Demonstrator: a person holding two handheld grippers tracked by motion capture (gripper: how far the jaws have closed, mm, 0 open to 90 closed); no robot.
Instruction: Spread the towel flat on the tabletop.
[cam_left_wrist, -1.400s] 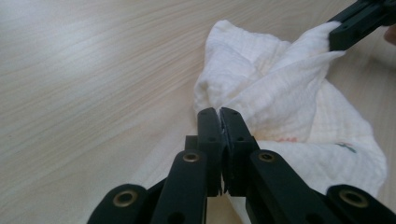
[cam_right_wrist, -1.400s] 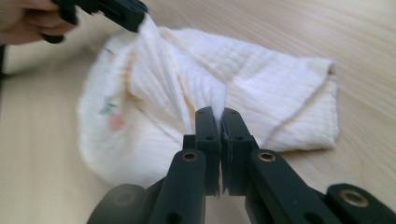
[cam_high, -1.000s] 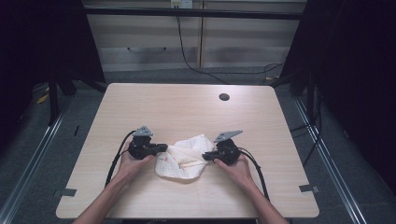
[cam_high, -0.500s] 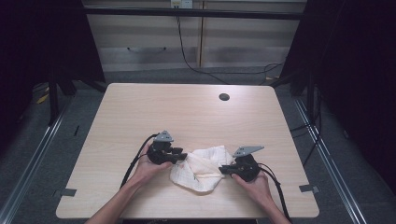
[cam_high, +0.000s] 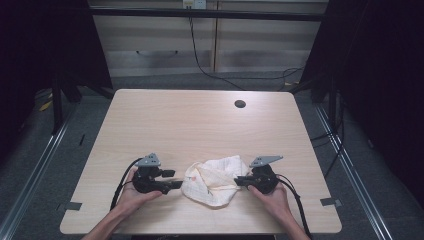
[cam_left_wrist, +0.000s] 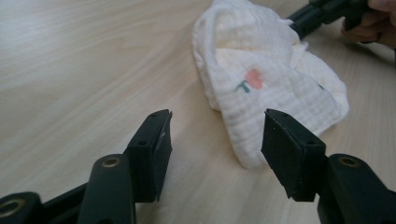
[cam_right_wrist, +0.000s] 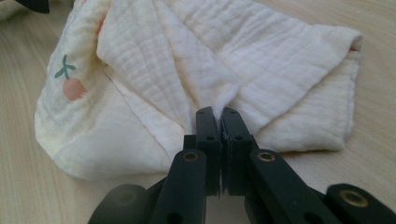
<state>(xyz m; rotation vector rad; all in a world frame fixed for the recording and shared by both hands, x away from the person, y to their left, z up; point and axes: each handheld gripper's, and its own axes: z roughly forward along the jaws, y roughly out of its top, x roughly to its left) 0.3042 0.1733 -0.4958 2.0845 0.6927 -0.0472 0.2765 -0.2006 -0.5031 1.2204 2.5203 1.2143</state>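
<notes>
A crumpled white muslin cloth (cam_high: 212, 181) with small peach prints lies on the wooden table (cam_high: 200, 125) near its front edge. My right gripper (cam_high: 237, 181) is shut on a pinched fold of the cloth (cam_right_wrist: 233, 60) at its right side. My left gripper (cam_high: 173, 179) sits just left of the cloth, and its jaws have just been opening. In the left gripper view the jaws (cam_left_wrist: 215, 135) stand apart with bare table between them, and the cloth (cam_left_wrist: 261, 79) lies a little ahead and to the right.
A round cable hole (cam_high: 240, 104) sits in the table near the far edge. Cables trail from both grippers toward the front. Dark curtains flank the table, and a cabinet (cam_high: 200, 45) stands behind it.
The left gripper has let go of the cloth and drawn back to the left, jaws opened. The right gripper still holds the cloth, which both hands earlier carried to the right and nearer the front.
</notes>
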